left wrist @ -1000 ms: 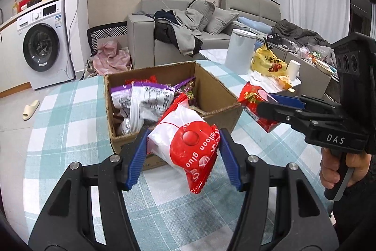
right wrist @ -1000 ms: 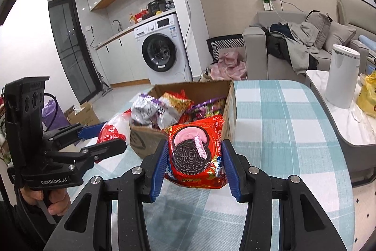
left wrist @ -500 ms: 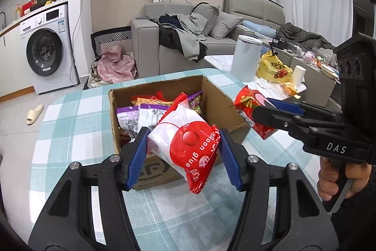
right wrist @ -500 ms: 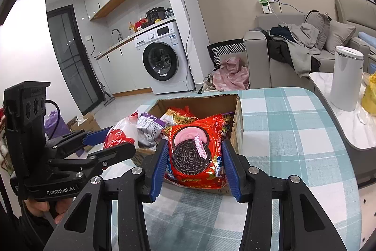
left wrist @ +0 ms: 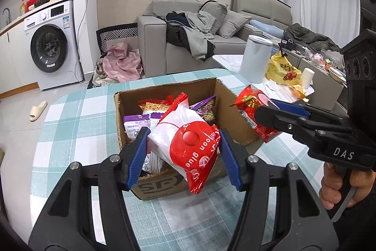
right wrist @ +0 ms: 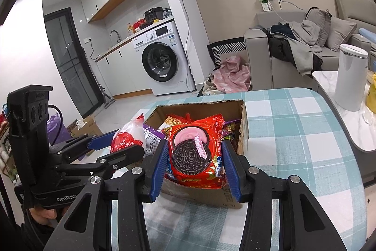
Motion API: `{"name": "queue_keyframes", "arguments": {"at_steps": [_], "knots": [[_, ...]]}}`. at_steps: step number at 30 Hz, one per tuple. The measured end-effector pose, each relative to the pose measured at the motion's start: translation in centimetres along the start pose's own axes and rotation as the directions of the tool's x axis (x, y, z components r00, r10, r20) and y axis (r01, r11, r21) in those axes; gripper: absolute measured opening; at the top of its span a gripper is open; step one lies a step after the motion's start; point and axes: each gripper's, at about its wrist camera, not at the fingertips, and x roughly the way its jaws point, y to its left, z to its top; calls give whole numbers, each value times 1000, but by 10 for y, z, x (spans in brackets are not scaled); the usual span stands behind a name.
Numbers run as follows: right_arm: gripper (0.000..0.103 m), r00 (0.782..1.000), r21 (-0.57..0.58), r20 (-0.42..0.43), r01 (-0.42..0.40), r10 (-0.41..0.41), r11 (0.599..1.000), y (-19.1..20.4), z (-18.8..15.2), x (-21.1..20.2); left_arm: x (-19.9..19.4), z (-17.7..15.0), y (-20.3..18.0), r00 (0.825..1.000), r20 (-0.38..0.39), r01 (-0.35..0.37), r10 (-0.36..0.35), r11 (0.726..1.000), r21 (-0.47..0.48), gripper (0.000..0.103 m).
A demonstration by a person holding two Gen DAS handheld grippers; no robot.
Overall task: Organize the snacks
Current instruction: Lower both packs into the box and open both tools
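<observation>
Checked teal-and-white cloth covers the round table (left wrist: pixel 77 124) in front of you, and on it stands the open brown cardboard box (left wrist: pixel 225 98), already holding several packets — a purple-and-white packet (left wrist: pixel 134 127) and an orange noodle packet (left wrist: pixel 152 106) among them. Your left gripper (left wrist: pixel 183 149) has its blue pads clamped on the two sides of a puffy white-and-red bag printed "balloon glue" (left wrist: pixel 188 145); you hold it above the near edge of the box, its red crimped end hanging down over the front wall. Your right gripper (right wrist: pixel 195 164) is closed on a red Oreo biscuit packet (right wrist: pixel 196 152), gripped by its side edges with the printed face towards the camera, also over the near part of the box. Seen from the left wrist, that red packet sits just beside the right wall of the box, slightly outside it. Your right hand (left wrist: pixel 338 185) is wrapped around the black handle — the trigger lever shows below the fingers.
</observation>
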Motion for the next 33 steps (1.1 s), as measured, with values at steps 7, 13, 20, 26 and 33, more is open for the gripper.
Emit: {"name": "queue_keyframes", "arguments": {"at_steps": [7,13,20,26,33], "knots": [[46,1000,13,-3,-7,7,1000,0,6,16,21,5,4,1000,-8,-13,13,1000,7,56],[46,1000,23,-1,-10,10,1000,-6,11,30,36,12,-1,1000,2,-26,26,999,34,56],[46,1000,37,-10,-2,2,999,-17,14,41,53,16,-7,1000,-1,-22,23,997,67,57],[46,1000,48,-16,6,-5,999,-26,14,46,69,14,-11,1000,-18,-15,16,996,86,57],[46,1000,52,-25,7,-5,999,-31,15,50,88,13,-17,999,-33,-11,14,995,94,57]]}}
